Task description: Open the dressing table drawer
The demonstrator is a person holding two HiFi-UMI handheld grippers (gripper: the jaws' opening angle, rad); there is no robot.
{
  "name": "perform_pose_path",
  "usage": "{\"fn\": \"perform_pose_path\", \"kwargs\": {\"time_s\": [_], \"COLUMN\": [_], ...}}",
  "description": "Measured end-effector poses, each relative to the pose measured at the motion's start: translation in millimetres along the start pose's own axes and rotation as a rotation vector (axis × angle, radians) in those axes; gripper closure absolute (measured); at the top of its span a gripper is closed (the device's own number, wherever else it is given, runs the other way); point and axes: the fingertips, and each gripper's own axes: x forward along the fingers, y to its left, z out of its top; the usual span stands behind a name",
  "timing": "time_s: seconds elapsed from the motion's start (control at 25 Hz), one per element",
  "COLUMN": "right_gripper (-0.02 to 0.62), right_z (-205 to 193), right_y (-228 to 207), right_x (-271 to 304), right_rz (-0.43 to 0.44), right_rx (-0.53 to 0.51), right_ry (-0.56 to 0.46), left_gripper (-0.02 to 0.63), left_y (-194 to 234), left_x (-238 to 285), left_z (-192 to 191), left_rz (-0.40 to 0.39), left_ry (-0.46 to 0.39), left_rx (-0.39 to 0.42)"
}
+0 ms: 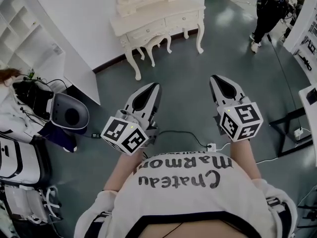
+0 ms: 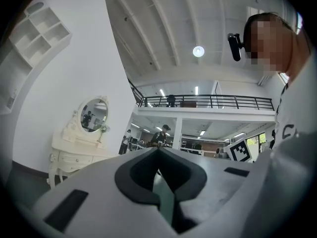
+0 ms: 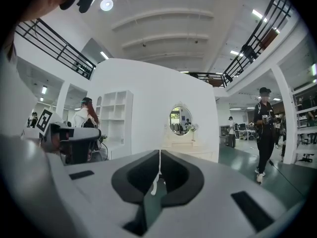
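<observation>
Two grippers, our left gripper (image 1: 155,86) and right gripper (image 1: 214,78), have fingers clenched on nothing; the dressing table (image 1: 158,14) stands well ahead by the white wall (image 1: 74,24), drawer (image 1: 146,32) shut.

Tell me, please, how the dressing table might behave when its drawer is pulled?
The dressing table probably stays put: it looks like solid painted wood against the wall. Its slim curved legs on the smooth floor could let it slide slightly. Its mirror may wobble.

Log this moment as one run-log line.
left gripper: shut, empty | right gripper: shut, empty | dressing table: ahead, untouched | drawers: look closed
</observation>
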Motion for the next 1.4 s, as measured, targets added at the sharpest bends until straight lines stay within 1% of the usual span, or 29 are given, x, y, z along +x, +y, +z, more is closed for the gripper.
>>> {"fn": "perform_pose_path", "kwargs": {"time_s": [0.16, 0.28, 0.44, 0.52, 0.6, 0.72, 0.8, 0.96, 1.08, 1.2, 1.4], "right_gripper": [0.568, 0.568, 0.568, 0.568, 0.568, 0.568, 0.568, 0.568, 0.568, 0.568, 0.568], "right_z": [3.7, 1.2, -1.6, -4.5, -9.4, -15.7, -16.8, -12.5, -8.8, 4.7, 22.8], "right_y": [13.5, 24.8, 36.1, 44.8, 51.8, 50.2, 46.6, 34.6, 16.4, -10.8, -68.2], "right_x": [46.5, 69.1, 88.6, 98.3, 108.3, 124.8, 139.6, 174.4, 203.6, 236.8, 288.5], "right_rz": [-0.007, -0.006, 0.014, 0.039, 0.064, 0.078, 0.091, 0.116, 0.123, 0.132, 0.133], "right_rx": [0.006, -0.008, -0.034, -0.045, -0.076, -0.119, -0.111, -0.094, -0.089, -0.08, -0.097], "right_ry": [-0.011, 0.009, 0.036, 0.046, 0.062, 0.078, 0.077, 0.052, 0.047, 0.034, 0.033], "left_gripper": [0.584, 0.584, 0.584, 0.584, 0.584, 0.583, 0.584, 0.584, 0.583, 0.583, 0.583], "left_y": [46.5, 70.6, 86.8, 95.2, 104.0, 116.3, 126.5, 149.5, 168.2, 187.7, 219.2], "left_x": [4.6, 3.9, 3.2, 2.4, 3.2, 7.8, 13.0, 32.5, 58.0, 97.3, 166.7], "left_z": [14.2, 17.5, 11.1, 3.7, -3.8, -10.2, -9.5, -5.8, -3.8, 3.6, 18.4], "left_rz": [-0.011, -0.017, -0.024, -0.022, -0.013, 0.004, 0.013, 0.034, 0.046, 0.043, 0.052], "left_ry": [-0.005, -0.015, -0.028, -0.016, 0.0, 0.006, 0.001, -0.007, -0.01, -0.015, -0.07], "left_rx": [0.01, 0.001, -0.022, -0.038, -0.055, -0.07, -0.078, -0.056, -0.053, -0.048, -0.048]}}
